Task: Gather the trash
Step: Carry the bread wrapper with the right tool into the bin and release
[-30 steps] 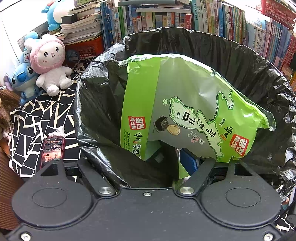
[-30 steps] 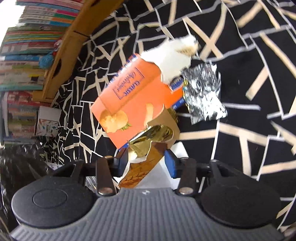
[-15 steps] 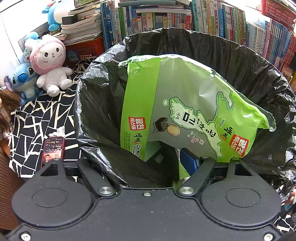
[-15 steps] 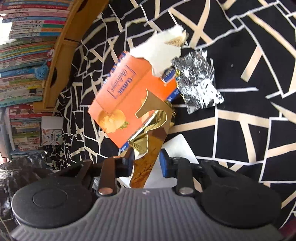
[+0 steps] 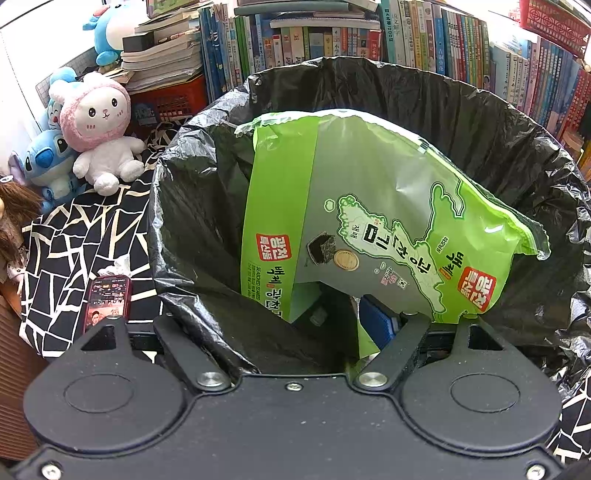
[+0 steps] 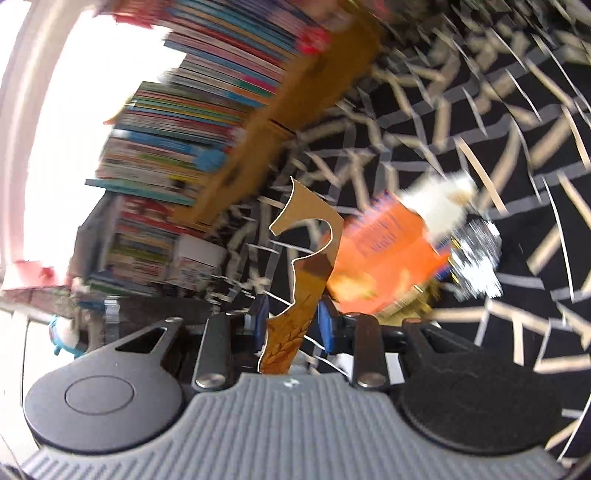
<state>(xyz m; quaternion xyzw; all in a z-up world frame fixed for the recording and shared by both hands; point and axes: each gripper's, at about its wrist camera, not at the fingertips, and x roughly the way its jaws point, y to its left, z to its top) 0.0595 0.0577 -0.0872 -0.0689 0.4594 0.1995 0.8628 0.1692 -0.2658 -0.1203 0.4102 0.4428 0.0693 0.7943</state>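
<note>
In the left wrist view a black trash bag (image 5: 480, 122) stands wide open, with a large green seaweed packet (image 5: 369, 206) leaning inside. My left gripper (image 5: 295, 325) sits at the bag's near rim with its jaws wide apart. The bag's plastic drapes over the left finger and hides it, while the blue right pad (image 5: 376, 321) shows bare inside the bag. My right gripper (image 6: 291, 323) is shut on a torn gold-brown cardboard scrap (image 6: 312, 273) held in the air. Below it, on the patterned cloth (image 6: 480, 110), lie an orange box (image 6: 384, 251), a white tissue (image 6: 439, 210) and a crumpled foil wrapper (image 6: 476, 254).
A red-cased phone (image 5: 107, 302) and a tissue lie on the cloth left of the bag. Plush toys (image 5: 99, 129) and a red crate (image 5: 173, 99) stand behind them. Rows of books (image 5: 332, 33) line the back. A wooden shelf edge (image 6: 258, 122) borders the cloth.
My right gripper closed on the cardboard scrap and lifted it off the orange box, rolling as it rose. The left gripper and the bag have not moved.
</note>
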